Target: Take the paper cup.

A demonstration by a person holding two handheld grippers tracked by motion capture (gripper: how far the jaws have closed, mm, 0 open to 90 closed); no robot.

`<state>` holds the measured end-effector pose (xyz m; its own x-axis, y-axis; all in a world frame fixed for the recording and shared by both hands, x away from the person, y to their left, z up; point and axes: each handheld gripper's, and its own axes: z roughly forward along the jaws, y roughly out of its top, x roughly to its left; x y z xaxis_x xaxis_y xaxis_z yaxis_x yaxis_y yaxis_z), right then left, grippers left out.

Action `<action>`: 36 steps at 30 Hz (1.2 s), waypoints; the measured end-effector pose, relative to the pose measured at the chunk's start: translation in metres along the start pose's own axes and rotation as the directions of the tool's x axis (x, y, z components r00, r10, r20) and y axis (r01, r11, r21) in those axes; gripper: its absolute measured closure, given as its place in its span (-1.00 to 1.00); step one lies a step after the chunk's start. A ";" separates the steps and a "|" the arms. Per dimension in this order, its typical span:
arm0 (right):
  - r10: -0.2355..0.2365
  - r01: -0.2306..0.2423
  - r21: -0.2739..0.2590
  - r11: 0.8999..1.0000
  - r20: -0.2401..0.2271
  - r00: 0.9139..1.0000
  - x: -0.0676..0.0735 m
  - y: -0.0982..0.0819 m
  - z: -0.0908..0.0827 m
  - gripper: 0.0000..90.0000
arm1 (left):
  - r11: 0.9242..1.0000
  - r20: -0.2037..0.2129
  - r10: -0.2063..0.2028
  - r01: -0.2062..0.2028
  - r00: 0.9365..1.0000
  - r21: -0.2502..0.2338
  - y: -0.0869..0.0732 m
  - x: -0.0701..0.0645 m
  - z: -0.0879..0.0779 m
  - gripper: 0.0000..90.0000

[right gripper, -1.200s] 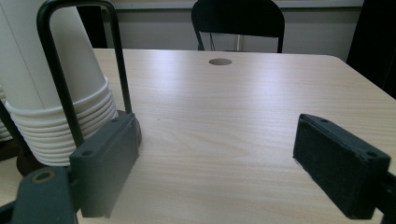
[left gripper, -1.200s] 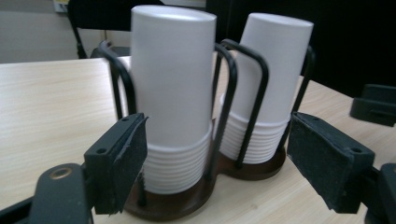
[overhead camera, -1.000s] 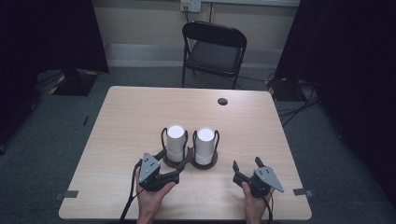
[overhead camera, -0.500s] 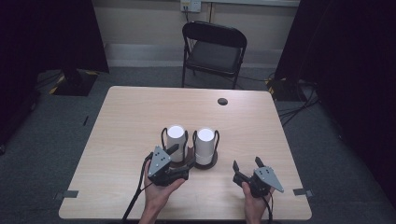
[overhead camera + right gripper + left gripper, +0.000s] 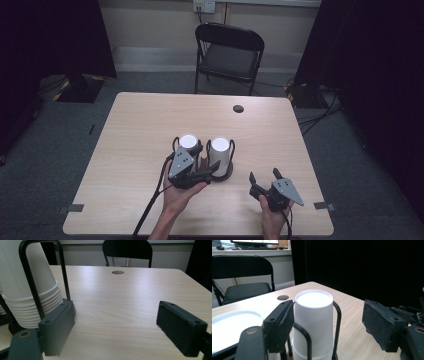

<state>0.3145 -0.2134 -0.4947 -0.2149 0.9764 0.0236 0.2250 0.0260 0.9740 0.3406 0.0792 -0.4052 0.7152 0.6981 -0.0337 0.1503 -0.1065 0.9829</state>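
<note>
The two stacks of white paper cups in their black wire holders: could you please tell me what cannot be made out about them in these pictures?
- Left stack of white paper cups: high view, lower part hidden by the left hand-held gripper.
- Right stack of white paper cups: right gripper view, top cut off by the frame edge.
- Black wire holder: left gripper view, base cut off by the bottom edge.

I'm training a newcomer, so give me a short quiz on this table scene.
1. How many cup stacks stand on the table?
2. True or false: the right gripper holds a cup.
3. Which stack sits between the left gripper's fingers?
Key: 1. Two. 2. False; its fingers stand open over bare table. 3. The right stack; those fingers have just been closing, not yet gripping.
</note>
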 end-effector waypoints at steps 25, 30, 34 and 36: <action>0.002 -0.002 0.003 1.000 -0.018 1.000 -0.001 0.000 0.000 -0.68 | 0.997 0.022 0.005 -0.007 1.000 0.078 0.017 0.014 0.058 -0.50; 0.006 -0.006 0.002 1.000 -0.021 1.000 -0.001 0.000 0.000 -0.67 | 0.996 0.012 0.029 -0.029 1.000 0.087 0.016 0.014 0.064 -0.45; 0.007 -0.007 0.002 1.000 -0.026 1.000 -0.001 0.000 0.000 -0.67 | 0.995 0.008 0.026 -0.026 1.000 0.093 0.015 0.014 0.066 -0.38; 0.008 -0.008 0.004 1.000 -0.027 1.000 -0.001 0.000 0.000 -0.67 | 0.995 0.009 0.023 -0.024 1.000 0.094 0.014 0.015 0.067 -0.38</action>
<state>0.3148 -0.2144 -0.4947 -0.2383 0.9705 0.0377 0.2310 0.0189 0.9728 0.3988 0.0408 -0.4037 0.7243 0.6893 -0.0123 0.1967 -0.1895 0.9620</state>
